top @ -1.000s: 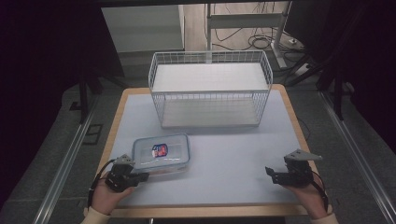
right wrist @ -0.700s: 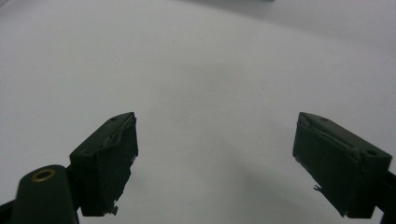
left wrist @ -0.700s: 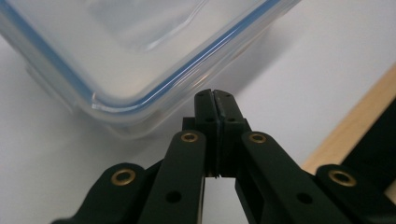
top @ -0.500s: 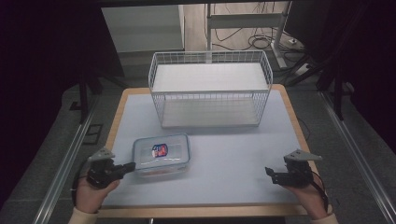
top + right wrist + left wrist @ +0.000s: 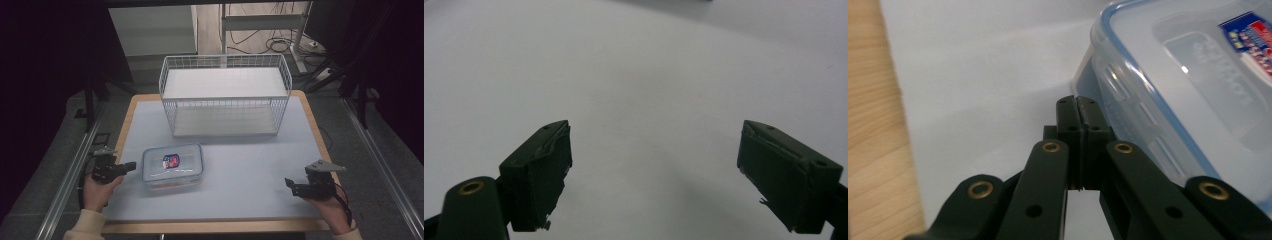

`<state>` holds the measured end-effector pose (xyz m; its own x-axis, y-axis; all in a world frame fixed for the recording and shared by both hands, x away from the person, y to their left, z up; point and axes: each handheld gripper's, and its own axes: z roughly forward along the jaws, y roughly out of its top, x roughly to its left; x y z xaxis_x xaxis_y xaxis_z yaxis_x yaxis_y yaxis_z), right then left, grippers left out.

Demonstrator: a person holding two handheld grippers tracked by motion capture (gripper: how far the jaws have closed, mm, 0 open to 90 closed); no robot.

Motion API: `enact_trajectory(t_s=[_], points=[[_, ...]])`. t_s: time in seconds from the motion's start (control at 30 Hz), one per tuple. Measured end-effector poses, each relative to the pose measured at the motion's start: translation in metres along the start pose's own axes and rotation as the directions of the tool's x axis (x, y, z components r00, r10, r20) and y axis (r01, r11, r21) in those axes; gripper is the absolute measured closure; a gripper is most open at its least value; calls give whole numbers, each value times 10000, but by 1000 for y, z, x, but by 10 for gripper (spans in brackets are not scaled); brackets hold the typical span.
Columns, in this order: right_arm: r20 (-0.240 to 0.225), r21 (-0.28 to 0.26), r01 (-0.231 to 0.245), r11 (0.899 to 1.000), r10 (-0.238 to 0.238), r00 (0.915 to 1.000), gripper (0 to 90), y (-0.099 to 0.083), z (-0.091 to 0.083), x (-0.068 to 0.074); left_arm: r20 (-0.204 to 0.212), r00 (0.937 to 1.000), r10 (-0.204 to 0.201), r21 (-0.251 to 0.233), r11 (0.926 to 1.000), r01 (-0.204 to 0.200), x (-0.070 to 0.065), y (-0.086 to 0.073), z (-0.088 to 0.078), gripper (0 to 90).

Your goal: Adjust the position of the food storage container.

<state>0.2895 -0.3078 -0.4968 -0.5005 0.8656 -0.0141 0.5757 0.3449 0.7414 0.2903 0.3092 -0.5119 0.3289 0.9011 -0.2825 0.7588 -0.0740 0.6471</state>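
Box (image 5: 172, 167) flat on white mat, front left, lid on; wire basket (image 5: 225, 95) well behind.

Left gripper (image 5: 131, 165) clenched on nothing, tips just beside box's left wall, maybe touching. Right gripper (image 5: 290, 184) released, well apart. Looks like a nudge or approach step. Next likely: spread left jaws or push box toward basket.

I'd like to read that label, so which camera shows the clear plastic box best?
The high view: the whole plastic box with its label shows there, on the table. The left gripper view gives a close corner beside the shut left tongs. The right gripper view looks at bare table.
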Motion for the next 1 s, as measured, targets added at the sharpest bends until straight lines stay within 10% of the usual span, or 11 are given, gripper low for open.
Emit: enact_trajectory(t_s=[0.43, 1.0], points=[[117, -10, 12, 10000, -12, 9999, 143, 0, 0, -2, 692, 9975, -131, 46, 9999, 128, -6, 5, 22, 900], [95, -12, 19, 10000, -19, 10000, 143, 0, 0, -1, 1316, 9898, 538, 305, 9978, -583, -56, 22, 52, 899]])
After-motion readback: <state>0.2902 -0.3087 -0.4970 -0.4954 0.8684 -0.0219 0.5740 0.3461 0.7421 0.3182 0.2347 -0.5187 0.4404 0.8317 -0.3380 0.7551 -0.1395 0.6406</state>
